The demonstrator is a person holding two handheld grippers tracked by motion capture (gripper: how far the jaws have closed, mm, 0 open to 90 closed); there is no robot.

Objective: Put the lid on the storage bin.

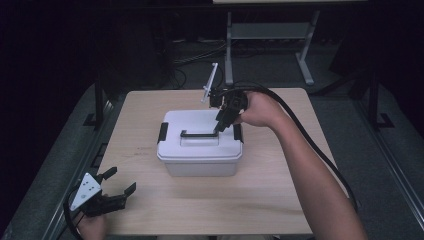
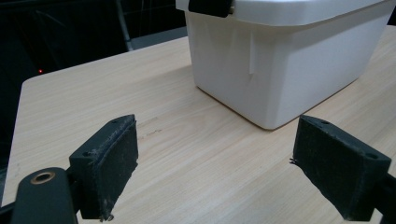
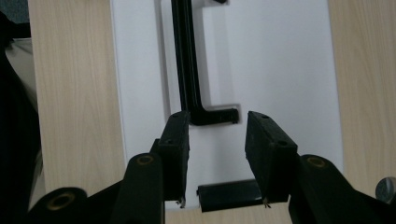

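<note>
White box mid-table | right gripper (parted) over handle, seemingly clear

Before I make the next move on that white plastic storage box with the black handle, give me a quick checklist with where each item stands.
1. White plastic storage box sits flat on the light wooden table: ok.
2. White lid on the box: ok.
3. Black carry handle lying flat in its recess: ok.
4. Right gripper over the handle's end, jaws apart, nothing between the pads: ok.
5. Black side latches locked down: cannot tell.
6. Left gripper open, nothing between its jaws, away from the box near the table's front corner: ok.
</note>
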